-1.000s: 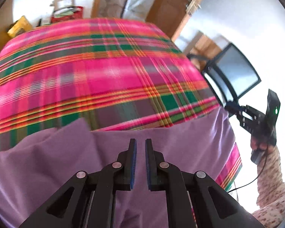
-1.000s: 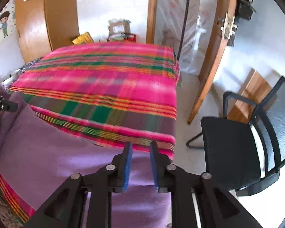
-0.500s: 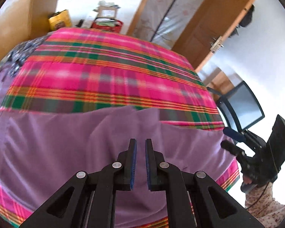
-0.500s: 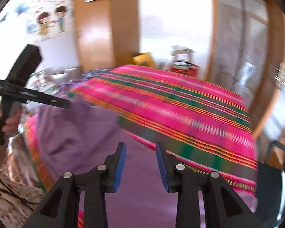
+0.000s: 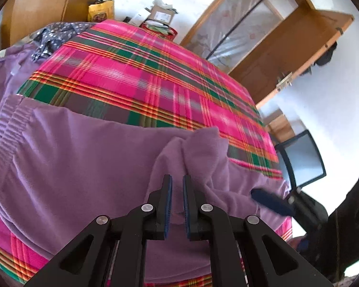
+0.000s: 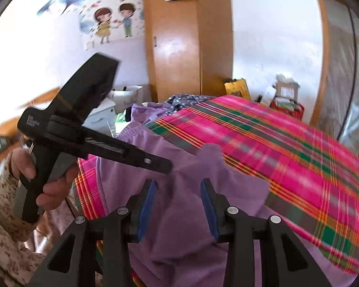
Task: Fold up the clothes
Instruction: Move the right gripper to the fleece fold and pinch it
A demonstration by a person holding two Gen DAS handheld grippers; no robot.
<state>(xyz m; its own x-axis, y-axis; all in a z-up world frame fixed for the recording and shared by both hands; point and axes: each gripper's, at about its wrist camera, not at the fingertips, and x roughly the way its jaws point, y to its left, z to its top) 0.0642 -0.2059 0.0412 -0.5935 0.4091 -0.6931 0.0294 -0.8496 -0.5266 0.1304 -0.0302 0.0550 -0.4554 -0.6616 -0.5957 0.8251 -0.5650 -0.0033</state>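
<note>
A purple garment (image 5: 83, 162) with an elastic waistband (image 5: 12, 124) lies on the near edge of a bed under a pink plaid blanket (image 5: 155, 79). My left gripper (image 5: 177, 179) is shut on a raised fold of it, and the cloth bunches up around its fingertips. From the right wrist view the left gripper (image 6: 166, 167) reaches in from the left, held by a hand (image 6: 52, 191). My right gripper (image 6: 178, 184) hovers over the purple garment (image 6: 179, 227) with its jaws opening. Cloth shows between them but the pads do not press it. The right gripper (image 5: 270, 201) comes in low at the right of the left wrist view.
More clothes, one dark patterned (image 5: 55, 33) and one purple (image 5: 7, 71), are heaped at the bed's far left corner. A black office chair (image 5: 304, 157) stands right of the bed by a wooden door (image 5: 287, 47). A wardrobe (image 6: 179, 47) and boxes (image 5: 160, 16) stand behind the bed.
Both views have swung left across the bed. The right jaws have widened. The right gripper has come close beside the left, and the cloth now stands in a raised fold at the left fingertips.
</note>
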